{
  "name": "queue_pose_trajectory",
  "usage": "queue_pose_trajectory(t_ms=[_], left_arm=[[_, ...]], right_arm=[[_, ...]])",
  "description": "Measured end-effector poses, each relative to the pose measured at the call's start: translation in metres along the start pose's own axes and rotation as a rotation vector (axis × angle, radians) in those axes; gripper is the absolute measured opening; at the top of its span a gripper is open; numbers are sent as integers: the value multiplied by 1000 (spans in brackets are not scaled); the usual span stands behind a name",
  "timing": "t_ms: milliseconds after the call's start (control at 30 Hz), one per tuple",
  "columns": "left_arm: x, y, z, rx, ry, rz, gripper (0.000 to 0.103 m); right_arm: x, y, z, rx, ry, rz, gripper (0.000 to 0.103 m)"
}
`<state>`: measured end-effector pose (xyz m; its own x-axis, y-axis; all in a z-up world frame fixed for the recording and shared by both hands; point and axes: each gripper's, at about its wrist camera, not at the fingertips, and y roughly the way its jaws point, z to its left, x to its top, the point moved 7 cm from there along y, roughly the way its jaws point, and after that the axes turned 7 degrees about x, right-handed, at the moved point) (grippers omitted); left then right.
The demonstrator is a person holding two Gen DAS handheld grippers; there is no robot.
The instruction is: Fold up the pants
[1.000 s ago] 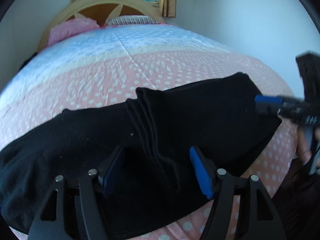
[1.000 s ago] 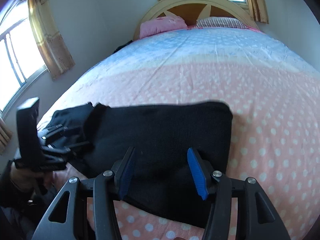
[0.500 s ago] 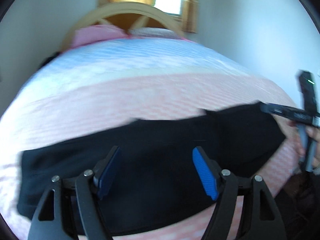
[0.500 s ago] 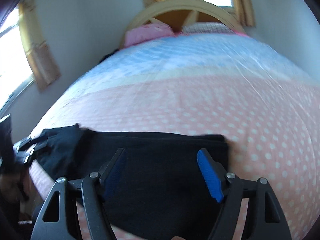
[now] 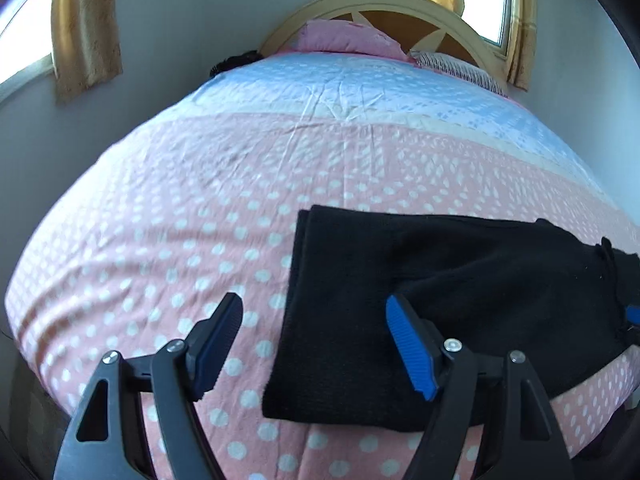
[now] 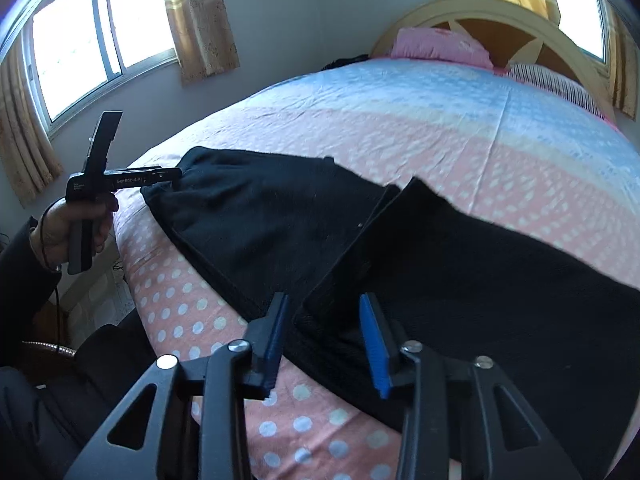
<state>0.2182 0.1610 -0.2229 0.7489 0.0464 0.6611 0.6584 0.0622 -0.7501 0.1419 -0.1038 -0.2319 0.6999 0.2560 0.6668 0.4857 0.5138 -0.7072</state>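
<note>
Pink polka-dot bedding covers the bed (image 5: 200,216) that fills my left wrist view, turning pale blue toward the arched headboard (image 5: 400,4). A pink pillow (image 5: 344,38) and a striped pillow (image 5: 456,68) lie against that headboard, with yellow curtains (image 5: 84,28) on the wall to its left. The black pants (image 5: 460,280) lie folded near the foot of the bed, far from the headboard, their straight left edge sitting between my left gripper (image 5: 314,344) fingers. Those fingers are spread wide and hold nothing; the blue-padded one hangs over the cloth, the other over bare bedding. A blue tip shows at the far right edge of the pants.

From the right wrist view, the same headboard (image 6: 500,12) is at the upper right and a bright window (image 6: 80,40) far to its left. The pants (image 6: 280,220) stretch across the near edge of the bed, one layer lapped over another. My right gripper (image 6: 326,334) has its fingers apart, empty, low over the lapped edge. The left gripper (image 6: 172,174) appears at the far end of the pants, held by a hand (image 6: 72,224); whether it pinches the cloth there I cannot tell.
</note>
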Motion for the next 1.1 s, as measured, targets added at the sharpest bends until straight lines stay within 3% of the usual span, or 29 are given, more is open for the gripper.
queue_pose_trajectory(t_ms=[33,100,267,333,367,433,467,500,667,767,900,933,1033,1100], left_arm=[[-3,1,0,-9,-7,3,77],[-7,0,-2,-20,-12,7,77],[-1,-2,6,-15,-21,-3,77],[3,0,12,-8,-32,0,77],[4,2,13,-8,-35,2,77],[3,4,14,-14,-38,5,77],[2,4,14,-15,-39,5,78],[2,5,14,-17,-42,5,78],[-2,9,14,-95,-100,13,79],[-3,9,9,-118,-80,7,78],[-4,10,2,-151,-52,2,64],[-4,10,0,-169,-55,3,56],[-3,10,-1,-183,-52,9,52],[-3,8,-2,-241,-74,19,33]], right_arm=[[0,2,1,-5,-3,8,9],[0,2,8,-18,-19,8,6],[-6,1,19,-18,-81,50,6],[-13,9,21,-75,-139,68,6],[-13,8,22,-75,-142,48,9],[-13,6,21,-55,-126,49,29],[-13,3,22,-45,-125,47,49],[-12,-1,22,-39,-125,33,57],[-2,-17,18,55,-46,-61,57],[-12,3,2,-20,6,17,57],[-9,-4,6,-5,10,-30,57],[-6,-8,8,-2,6,-52,57],[0,-18,8,10,13,-107,57],[3,-23,5,0,19,-130,57]])
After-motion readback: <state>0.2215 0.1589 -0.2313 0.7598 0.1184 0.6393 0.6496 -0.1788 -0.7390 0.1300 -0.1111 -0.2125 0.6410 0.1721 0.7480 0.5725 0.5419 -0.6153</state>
